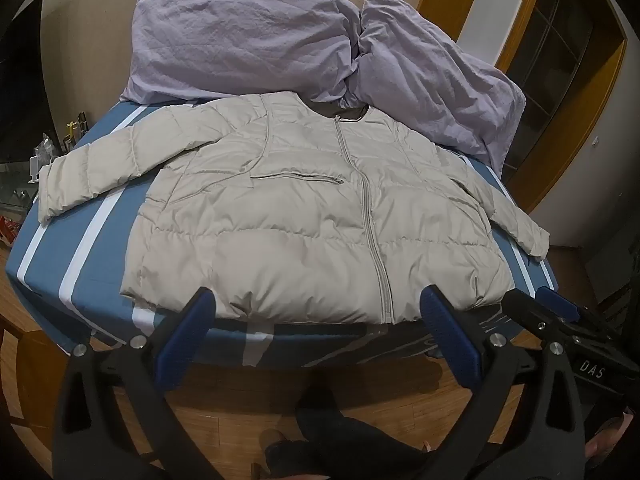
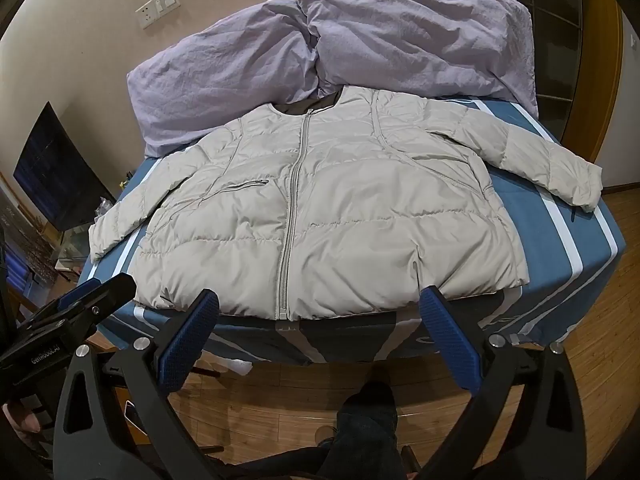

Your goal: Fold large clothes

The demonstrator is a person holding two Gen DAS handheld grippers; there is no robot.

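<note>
A beige puffer jacket (image 1: 304, 208) (image 2: 320, 208) lies flat and zipped on the blue striped bed (image 1: 80, 248) (image 2: 560, 232), front side up, both sleeves spread outward and its hem toward me. My left gripper (image 1: 316, 304) hovers open just short of the hem, left of the zip's lower end, with nothing between its blue pads. My right gripper (image 2: 320, 300) is open the same way over the hem, straddling the zip's lower end. Each gripper shows at the edge of the other's view: the right gripper (image 1: 540, 300), the left gripper (image 2: 100, 286). Neither touches the jacket.
Crumpled lilac bedding (image 1: 248, 40) (image 2: 400, 40) is piled at the head of the bed, touching the jacket's collar. A dark TV screen (image 2: 52, 168) stands at the left, a wooden door frame (image 1: 560, 80) at the right. A person's legs (image 2: 368, 420) stand on the wood floor below.
</note>
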